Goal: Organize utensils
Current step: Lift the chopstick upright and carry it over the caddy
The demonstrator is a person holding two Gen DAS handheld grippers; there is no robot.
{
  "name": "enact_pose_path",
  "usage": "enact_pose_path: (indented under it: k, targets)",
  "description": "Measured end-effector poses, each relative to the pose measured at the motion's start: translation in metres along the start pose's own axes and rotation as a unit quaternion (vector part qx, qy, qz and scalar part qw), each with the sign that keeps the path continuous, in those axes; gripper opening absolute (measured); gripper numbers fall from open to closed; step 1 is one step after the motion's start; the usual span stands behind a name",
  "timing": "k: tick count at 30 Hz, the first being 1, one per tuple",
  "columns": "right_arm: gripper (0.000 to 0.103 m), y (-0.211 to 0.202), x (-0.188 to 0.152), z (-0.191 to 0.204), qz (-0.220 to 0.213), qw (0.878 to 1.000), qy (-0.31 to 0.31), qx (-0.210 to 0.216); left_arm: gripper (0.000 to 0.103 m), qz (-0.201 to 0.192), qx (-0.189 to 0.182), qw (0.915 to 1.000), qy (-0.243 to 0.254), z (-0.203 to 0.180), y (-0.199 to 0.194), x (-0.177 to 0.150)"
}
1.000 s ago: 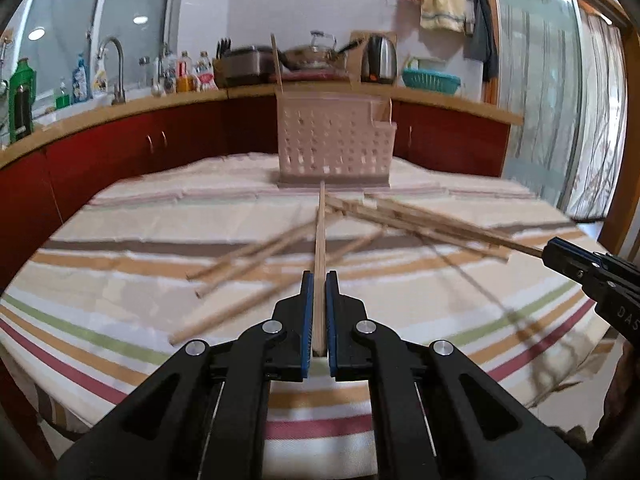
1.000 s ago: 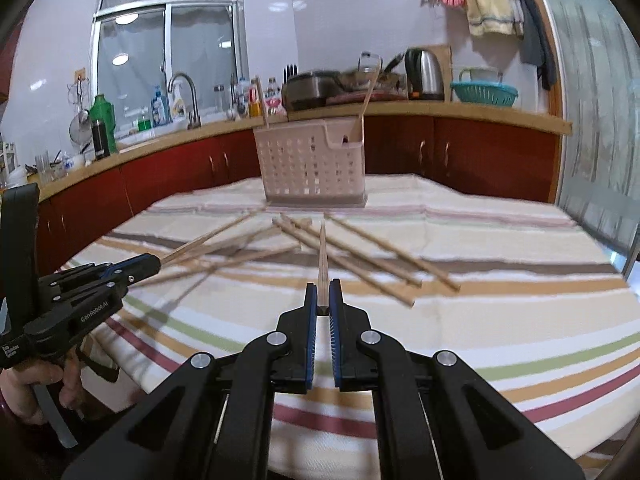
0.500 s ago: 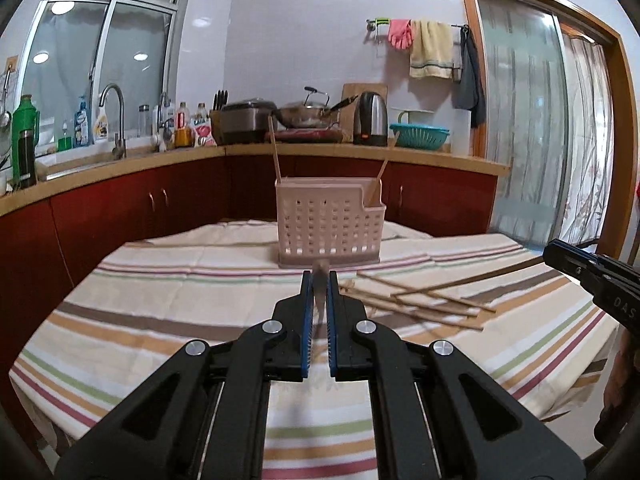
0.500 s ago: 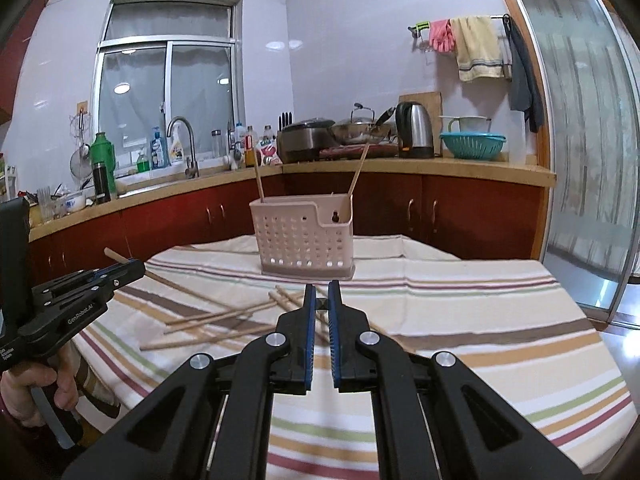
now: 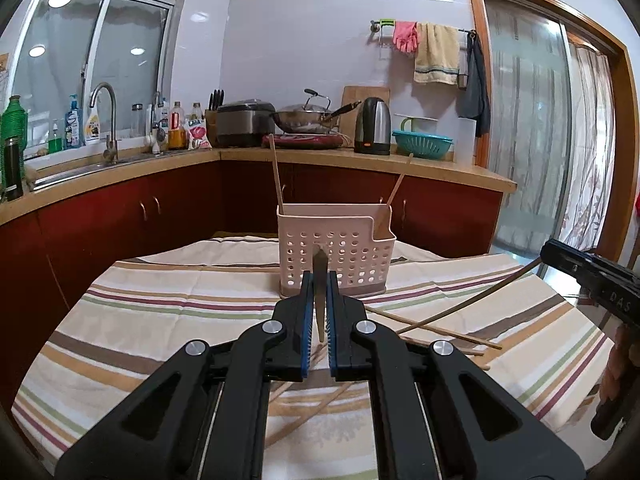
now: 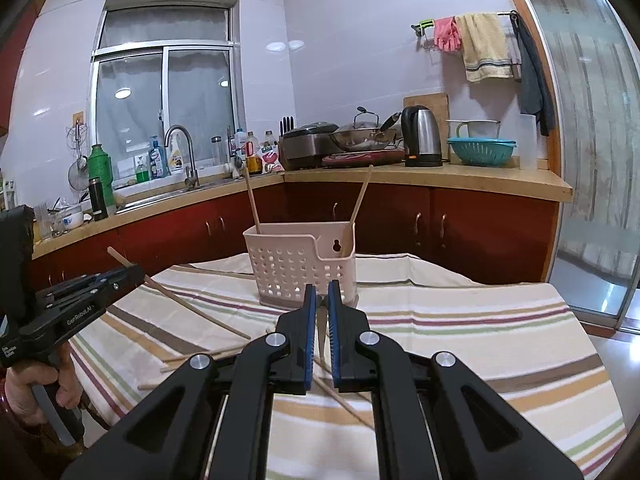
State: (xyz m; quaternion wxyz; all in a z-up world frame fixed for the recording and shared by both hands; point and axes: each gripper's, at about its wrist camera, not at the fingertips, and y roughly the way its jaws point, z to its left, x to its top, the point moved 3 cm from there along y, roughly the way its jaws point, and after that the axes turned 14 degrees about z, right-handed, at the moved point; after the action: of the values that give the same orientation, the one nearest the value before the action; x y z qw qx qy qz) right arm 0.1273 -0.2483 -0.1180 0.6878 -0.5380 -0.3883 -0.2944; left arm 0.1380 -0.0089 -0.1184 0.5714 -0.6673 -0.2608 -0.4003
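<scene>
A pink perforated utensil basket (image 5: 334, 258) (image 6: 304, 266) stands on the striped tablecloth, with two chopsticks upright in it. My left gripper (image 5: 319, 280) is shut on a wooden chopstick (image 5: 319, 280) that points toward the basket, lifted above the table. My right gripper (image 6: 322, 292) is shut on another chopstick (image 6: 321, 334), also raised. Each gripper shows in the other's view, the left gripper (image 6: 120, 276) at the left and the right gripper (image 5: 560, 256) at the right, each holding its chopstick aslant. Several loose chopsticks (image 5: 432, 326) (image 6: 192, 356) lie on the cloth.
The round table's striped cloth (image 5: 160, 320) falls away at the near and side edges. Behind it run red cabinets and a counter (image 5: 400, 160) with a sink, bottles, cooker, wok, kettle and teal colander. A glass door (image 6: 600, 200) is at the right.
Both grippers have risen from the table with a chopstick each and tilted up, so the view now looks level at the basket. The loose chopsticks stay on the cloth.
</scene>
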Motion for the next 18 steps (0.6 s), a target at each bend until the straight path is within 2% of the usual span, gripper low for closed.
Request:
enact_pose_path:
  k: [18]
  targets:
    - [0.007, 0.037, 0.057, 0.003, 0.023, 1.0, -0.014, 0.008, 0.007, 0.014, 0.003, 0.9997, 0.018, 0.015, 0.032, 0.049]
